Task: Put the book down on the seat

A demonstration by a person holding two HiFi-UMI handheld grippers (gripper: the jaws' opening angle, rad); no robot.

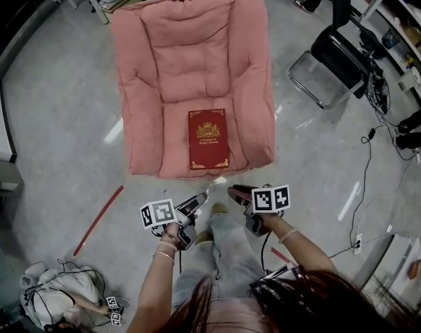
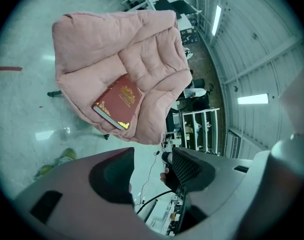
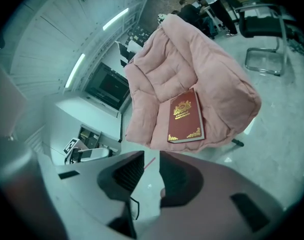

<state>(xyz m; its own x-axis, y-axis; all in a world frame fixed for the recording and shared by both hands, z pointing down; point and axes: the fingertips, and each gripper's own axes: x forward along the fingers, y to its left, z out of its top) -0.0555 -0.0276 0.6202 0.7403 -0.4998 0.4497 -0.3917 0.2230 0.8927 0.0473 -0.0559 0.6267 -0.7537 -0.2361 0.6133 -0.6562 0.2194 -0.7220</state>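
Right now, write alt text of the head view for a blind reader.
A red book lies flat on the seat of a pink armchair, seen from above. Below, a person holds the left hand-held gripper and right hand-held gripper short of the armchair.

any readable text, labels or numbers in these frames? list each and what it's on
No text can be quoted as it reads.
Book cover: gold crest with two lines of gold title print under it, too small to read in any view.
Left cube, right cube: black-and-white square marker patterns, no words or numbers.
Nothing else legible.
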